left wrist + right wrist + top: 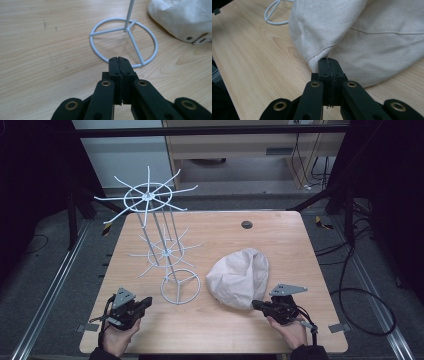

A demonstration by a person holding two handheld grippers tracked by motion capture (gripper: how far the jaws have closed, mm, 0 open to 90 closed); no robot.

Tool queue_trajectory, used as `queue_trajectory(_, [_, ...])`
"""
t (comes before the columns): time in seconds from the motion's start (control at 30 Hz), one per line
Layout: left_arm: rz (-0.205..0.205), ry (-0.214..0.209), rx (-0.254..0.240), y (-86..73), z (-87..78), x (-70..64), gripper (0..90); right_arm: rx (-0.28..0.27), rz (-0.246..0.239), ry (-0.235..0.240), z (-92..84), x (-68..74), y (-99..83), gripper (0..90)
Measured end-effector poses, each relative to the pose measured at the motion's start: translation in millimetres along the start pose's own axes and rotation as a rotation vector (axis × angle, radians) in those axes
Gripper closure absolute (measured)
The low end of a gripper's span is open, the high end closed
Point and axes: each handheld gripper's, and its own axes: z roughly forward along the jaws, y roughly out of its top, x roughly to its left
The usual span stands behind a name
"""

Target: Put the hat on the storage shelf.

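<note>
Both grippers sit low at the near edge of the table, one in each hand. Right gripper (256, 304), near the near right corner, has its jaws clenched flat together, nothing pinched between them; their tip rests against the near edge of the cloth bag (239, 277), right where a hem folds down to the wood. In the right gripper view that tip (329, 60) meets the cream fabric at the seam. Left gripper (147, 301), toward the near left corner, is clenched too and holds nothing; its tip points at the base ring of the wire rack (165, 245), close to the ring, though I cannot tell whether it touches.

In the left gripper view the closed tip (118, 58) lies over the ring's near arc, with the rack's thin stem rising from the hub where three spokes meet.

Out from there, the bag lies slumped on the right half of the table, just beside the ring. Two metal eyelets show at one corner of it. Leaning away toward the far left corner, the rack carries two spoked wheels, the top one past the table's far edge. A dark round plug (246, 224) sits near the far edge.
</note>
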Motion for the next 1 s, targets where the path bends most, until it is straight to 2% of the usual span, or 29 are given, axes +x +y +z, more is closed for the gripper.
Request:
queue_trajectory(0.17, [0.026, -0.015, -0.003, 1.3, 4.8, -10.4, 89.7, -0.005, 0.006, 0.006, 1.0, 1.3, 1.2, 90.0])
queue_trajectory(0.23, [0.032, -0.024, 0.001, 2.0, 6.2, -14.3, 89.7, -0.034, 0.005, -0.004, -3.4, -1.0, 1.1, 90.0])
queue_trajectory(0.3, [0.039, -0.042, 0.001, 2.7, 7.7, -19.6, 89.7, -0.062, 0.015, -0.027, -9.1, -4.6, 0.3, 89.9])
queue_trajectory(0.4, [0.077, -0.070, 0.009, 4.3, 11.3, -28.2, 89.6, -0.101, 0.023, -0.067, -17.0, -12.2, -0.9, 90.0])
queue_trajectory(0.5, [0.114, -0.073, 0.011, 6.1, 15.9, -35.4, 89.6, -0.127, 0.030, -0.100, -21.5, -18.0, -1.1, 90.0])
queue_trajectory(0.8, [0.179, -0.090, 0.033, 20.4, 31.5, -56.7, 89.9, -0.153, 0.026, -0.155, -25.3, -26.4, 0.7, 90.0])
queue_trajectory(0.83, [0.171, -0.094, 0.023, 21.9, 33.1, -59.3, 89.9, -0.156, 0.027, -0.159, -26.1, -27.4, 1.3, 90.0])
queue_trajectory(0.93, [0.195, -0.095, 0.030, 26.3, 38.5, -64.3, 90.0, -0.169, 0.029, -0.175, -27.8, -31.6, 3.1, 90.0])
queue_trajectory(1.0, [0.192, -0.094, 0.033, 27.4, 41.6, -66.4, 89.9, -0.182, 0.035, -0.185, -28.6, -34.4, 4.3, 90.0])
